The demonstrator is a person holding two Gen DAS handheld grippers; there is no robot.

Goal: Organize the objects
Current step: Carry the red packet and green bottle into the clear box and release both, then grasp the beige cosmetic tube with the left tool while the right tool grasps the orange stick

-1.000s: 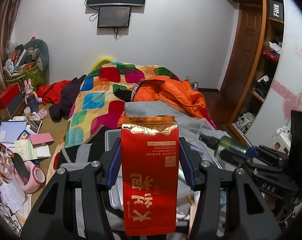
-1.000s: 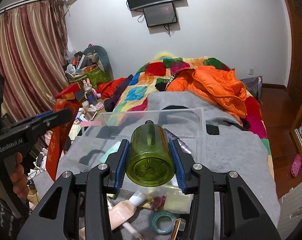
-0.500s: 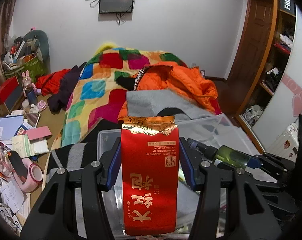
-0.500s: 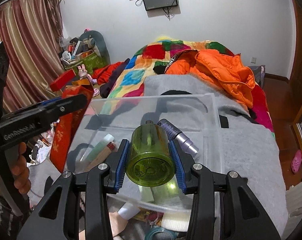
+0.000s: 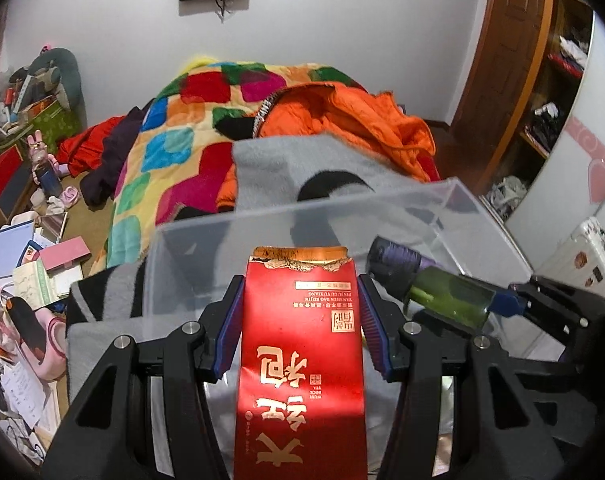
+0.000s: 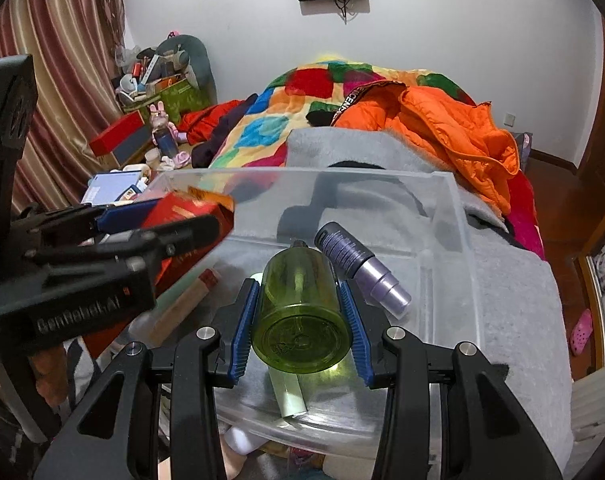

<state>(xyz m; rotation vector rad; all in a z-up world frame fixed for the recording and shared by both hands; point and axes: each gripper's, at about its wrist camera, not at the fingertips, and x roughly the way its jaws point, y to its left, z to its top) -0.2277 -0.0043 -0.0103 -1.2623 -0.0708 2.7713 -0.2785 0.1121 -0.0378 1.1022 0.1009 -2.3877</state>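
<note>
My left gripper (image 5: 300, 324) is shut on a red tea packet (image 5: 300, 356) with gold characters, held over the near part of a clear plastic bin (image 5: 262, 216). My right gripper (image 6: 300, 320) is shut on a green translucent bottle (image 6: 300, 312), held base toward the camera over the same bin (image 6: 454, 216). The bottle also shows in the left wrist view (image 5: 448, 298), at the right. A purple bottle (image 6: 358, 260) lies inside the bin, just beyond the green one. A tan tube (image 6: 182, 304) and a pale green tube (image 6: 288, 394) lie in the bin too.
The bin rests on a grey blanket (image 6: 514, 320) on the bed. An orange jacket (image 6: 442, 124) and a patchwork quilt (image 5: 174, 136) lie beyond. Boxes and clutter (image 5: 26, 256) cover the floor at left. A wooden door and shelves (image 5: 542, 80) stand at right.
Both grippers have moved forward and down over the bin with their loads. The red packet and the green bottle now hang inside the bin's outline.
</note>
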